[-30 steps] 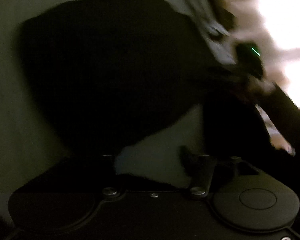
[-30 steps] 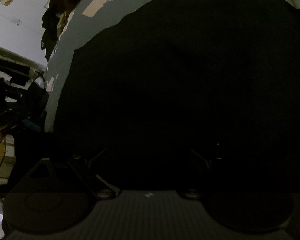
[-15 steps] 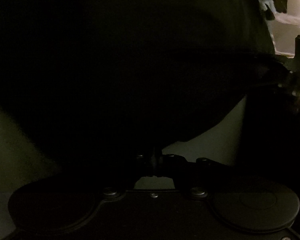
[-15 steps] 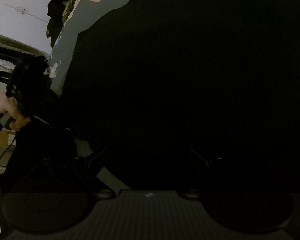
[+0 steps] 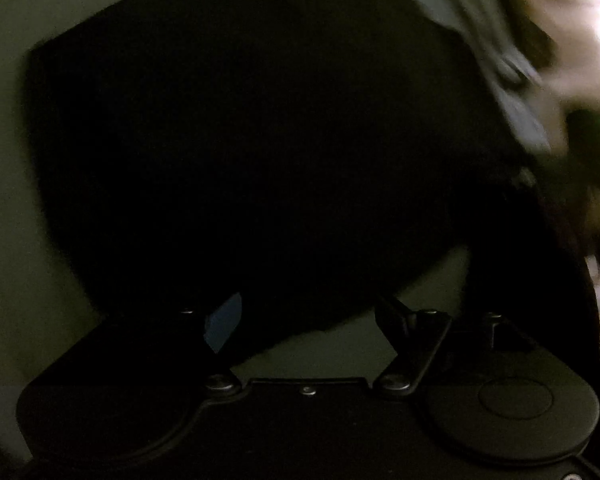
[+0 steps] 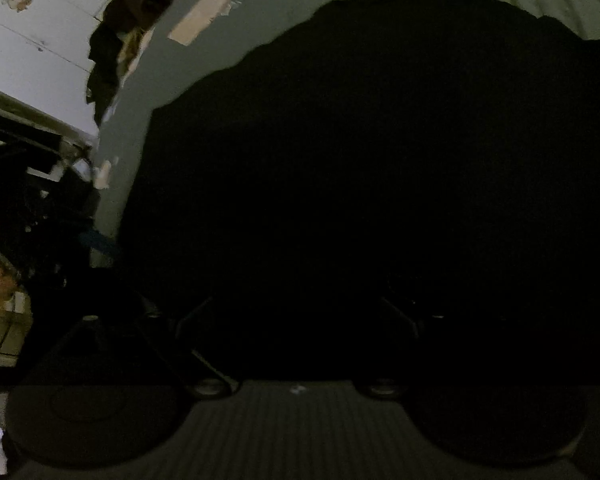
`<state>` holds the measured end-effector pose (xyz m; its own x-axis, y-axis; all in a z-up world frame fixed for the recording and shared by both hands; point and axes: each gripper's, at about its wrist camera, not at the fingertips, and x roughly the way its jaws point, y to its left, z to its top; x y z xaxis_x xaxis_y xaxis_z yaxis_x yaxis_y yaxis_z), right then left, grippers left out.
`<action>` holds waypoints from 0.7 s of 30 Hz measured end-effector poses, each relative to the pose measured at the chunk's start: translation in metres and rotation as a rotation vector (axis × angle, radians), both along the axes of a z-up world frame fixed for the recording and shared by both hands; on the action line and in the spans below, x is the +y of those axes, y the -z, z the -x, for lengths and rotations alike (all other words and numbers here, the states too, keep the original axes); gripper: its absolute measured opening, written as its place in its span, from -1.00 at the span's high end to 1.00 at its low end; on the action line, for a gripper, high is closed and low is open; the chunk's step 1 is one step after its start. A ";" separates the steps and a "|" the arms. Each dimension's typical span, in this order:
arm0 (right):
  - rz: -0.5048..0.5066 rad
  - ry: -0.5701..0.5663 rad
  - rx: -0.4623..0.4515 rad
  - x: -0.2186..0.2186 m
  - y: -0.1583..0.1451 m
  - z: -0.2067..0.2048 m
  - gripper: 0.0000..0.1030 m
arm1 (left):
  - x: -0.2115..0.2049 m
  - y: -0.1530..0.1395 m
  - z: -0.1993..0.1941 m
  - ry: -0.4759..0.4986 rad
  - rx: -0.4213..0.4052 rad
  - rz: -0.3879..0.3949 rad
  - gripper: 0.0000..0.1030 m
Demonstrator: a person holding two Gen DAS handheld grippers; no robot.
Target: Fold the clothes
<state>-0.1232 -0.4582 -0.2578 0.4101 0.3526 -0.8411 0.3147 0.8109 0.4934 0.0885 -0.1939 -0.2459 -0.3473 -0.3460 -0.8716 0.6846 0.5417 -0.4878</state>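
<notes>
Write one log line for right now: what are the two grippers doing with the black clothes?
left hand-held gripper: jaws just opened, over black garment edge | right hand-held gripper: open over garment | surface: green sheet

Dim room, green bedsheet

The sheet [image 6: 284,8] covered the surface; a white panelled wall [image 6: 40,20] stood at its far left.

The left gripper [image 5: 312,312] is matt black, with two round housings on its base and silver screws at the finger pivots. One finger carries a blue pad [image 5: 223,322]; the other is a black angular plate. The right gripper [image 6: 300,320] is black too, with a ribbed grey centre plate [image 6: 296,428], round side housings and silver pivot screws. Its fingers are barely discernible in the dark.
</notes>
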 end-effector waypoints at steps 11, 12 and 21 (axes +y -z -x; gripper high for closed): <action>-0.037 0.176 -0.017 -0.021 0.011 0.006 -0.74 | 0.080 -0.034 0.070 -0.903 0.147 0.119 -0.75; -0.041 0.185 -0.028 -0.019 0.009 0.005 -0.74 | 0.093 -0.028 0.066 -0.958 0.189 0.105 -0.75; -0.061 0.188 -0.109 -0.013 -0.014 0.006 -0.75 | 0.073 -0.003 0.067 -1.144 0.064 -0.043 -0.73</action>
